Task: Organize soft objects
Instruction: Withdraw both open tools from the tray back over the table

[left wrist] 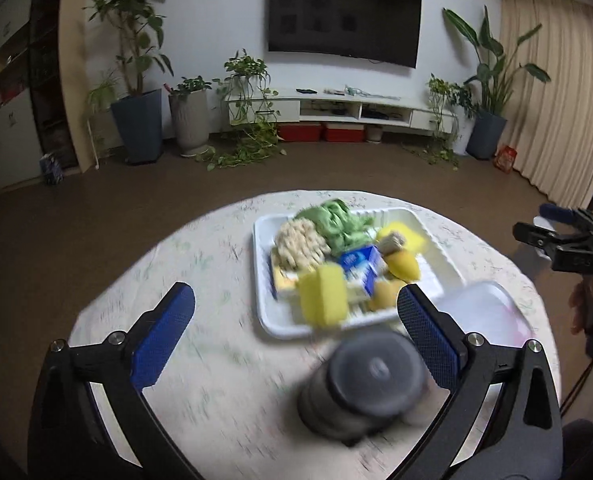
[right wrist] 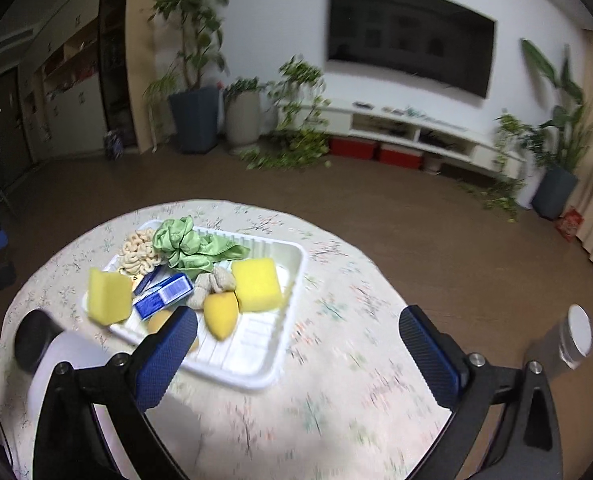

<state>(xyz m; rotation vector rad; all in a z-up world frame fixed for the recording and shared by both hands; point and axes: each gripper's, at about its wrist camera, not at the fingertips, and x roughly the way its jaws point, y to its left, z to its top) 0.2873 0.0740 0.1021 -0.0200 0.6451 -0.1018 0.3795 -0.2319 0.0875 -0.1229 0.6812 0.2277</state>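
Observation:
A white tray (left wrist: pixel 264 280) (right wrist: pixel 296 256) on the round table holds the soft things. They are a green cloth (left wrist: pixel 336 220) (right wrist: pixel 188 244), a beige knitted piece (left wrist: pixel 300 244) (right wrist: pixel 140 254), two yellow sponges (left wrist: pixel 324 296) (right wrist: pixel 256 284), a blue-white box (left wrist: pixel 360 264) (right wrist: pixel 164 296) and a yellow fruit shape (left wrist: pixel 404 266) (right wrist: pixel 220 314). My left gripper (left wrist: pixel 296 294) is open in front of the tray, nothing pressed by its pads. A dark lidded jar (left wrist: pixel 364 384) stands blurred by its right finger. My right gripper (right wrist: pixel 298 316) is open and empty over the tray's near corner.
A translucent lidded container (left wrist: pixel 484 308) (right wrist: pixel 68 356) lies beside the tray. A grey cylinder with a white lid (right wrist: pixel 568 344) stands at the table's right edge. The floral tablecloth (right wrist: pixel 336 380) ends in a round rim over brown floor. Potted plants and a TV bench line the far wall.

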